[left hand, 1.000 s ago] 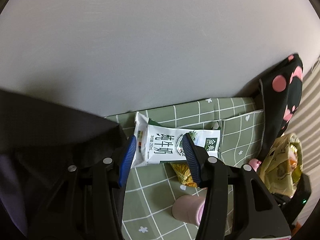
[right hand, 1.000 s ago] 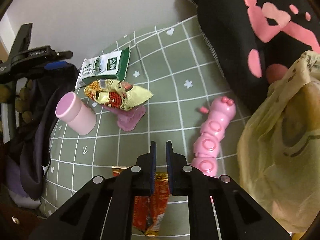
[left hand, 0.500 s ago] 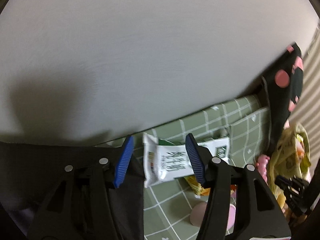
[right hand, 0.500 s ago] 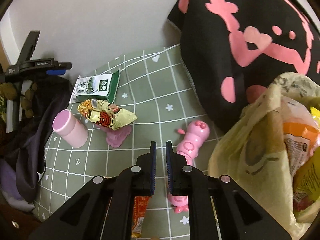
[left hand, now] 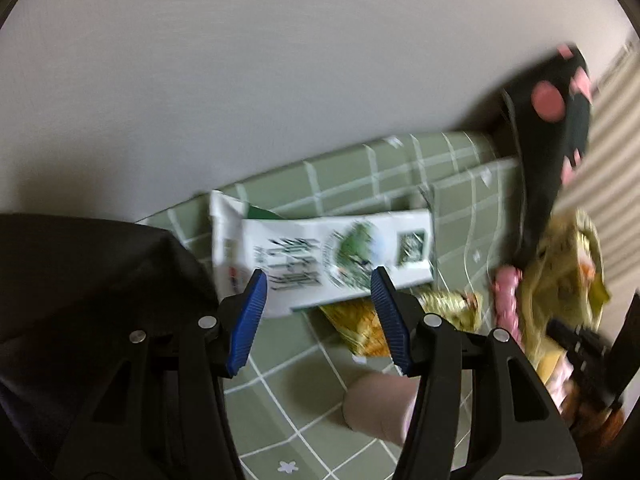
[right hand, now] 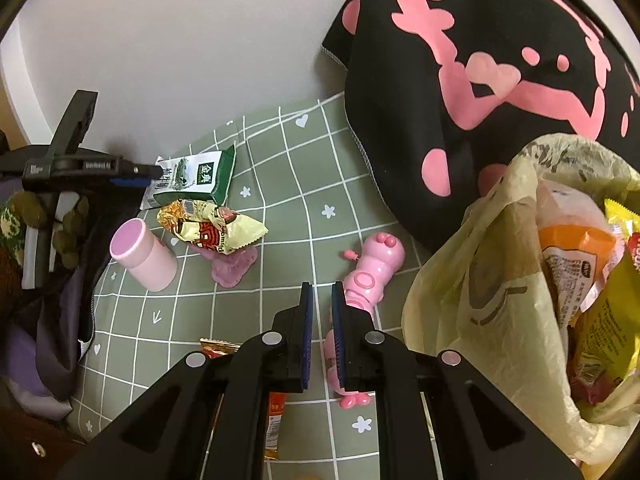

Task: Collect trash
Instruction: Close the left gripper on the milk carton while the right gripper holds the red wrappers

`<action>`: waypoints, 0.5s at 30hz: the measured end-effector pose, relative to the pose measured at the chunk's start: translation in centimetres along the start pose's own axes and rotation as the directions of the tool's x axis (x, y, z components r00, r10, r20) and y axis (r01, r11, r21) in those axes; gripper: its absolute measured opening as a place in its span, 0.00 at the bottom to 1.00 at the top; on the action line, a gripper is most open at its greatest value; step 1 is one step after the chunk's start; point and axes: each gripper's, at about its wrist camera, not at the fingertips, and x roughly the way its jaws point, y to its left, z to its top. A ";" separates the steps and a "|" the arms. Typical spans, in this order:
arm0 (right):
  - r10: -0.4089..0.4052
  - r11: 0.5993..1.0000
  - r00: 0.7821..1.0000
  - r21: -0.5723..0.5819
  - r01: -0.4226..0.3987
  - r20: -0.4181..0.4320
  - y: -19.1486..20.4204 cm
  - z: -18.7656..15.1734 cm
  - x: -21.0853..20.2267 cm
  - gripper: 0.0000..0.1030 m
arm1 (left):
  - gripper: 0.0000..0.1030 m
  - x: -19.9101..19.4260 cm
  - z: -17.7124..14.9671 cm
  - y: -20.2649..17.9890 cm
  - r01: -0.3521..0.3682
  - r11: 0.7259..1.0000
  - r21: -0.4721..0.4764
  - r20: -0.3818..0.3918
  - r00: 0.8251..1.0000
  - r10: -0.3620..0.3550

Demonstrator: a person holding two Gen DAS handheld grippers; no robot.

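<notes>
Two changes are on show, and the biggest belongs to the yellow trash bag point(right hand: 500, 280): far more of its open mouth is now seen by the right camera than a second ago, wrappers visible inside. It sits at the right of the green checked sheet point(right hand: 288, 184), beside the black and pink cushion point(right hand: 480, 80). Next, the milk carton point(left hand: 320, 256): it is now framed larger and blurred between the blue pads of the left gripper point(left hand: 316, 292), whose fingers are spread wide, nothing clamped yet. A grasp looks imminent. The snack wrapper point(right hand: 212, 228) is left lying just below the carton, beside the pink cup point(right hand: 144, 260). The right gripper point(right hand: 320, 336) is held nearly closed, a thin gap showing, nothing visibly pinched.
</notes>
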 end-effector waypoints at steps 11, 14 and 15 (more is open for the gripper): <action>0.074 0.994 0.997 -0.080 -0.075 -0.026 1.4 -2.8 -1.1 0.36 | 0.50 0.0 1.5 4.2 -0.070 0.986 -0.153 0.092 0.992 0.085; 0.139 0.987 0.989 -0.076 -0.143 -0.059 1.8 -4.1 -0.9 0.43 | 0.51 1.1 0.9 3.1 -0.023 0.991 -0.130 0.047 0.998 0.029; 0.140 0.986 0.988 -0.079 -0.146 -0.069 2.1 -4.4 -0.8 0.43 | 0.51 1.3 0.6 2.6 -0.004 0.993 -0.116 0.035 0.999 0.008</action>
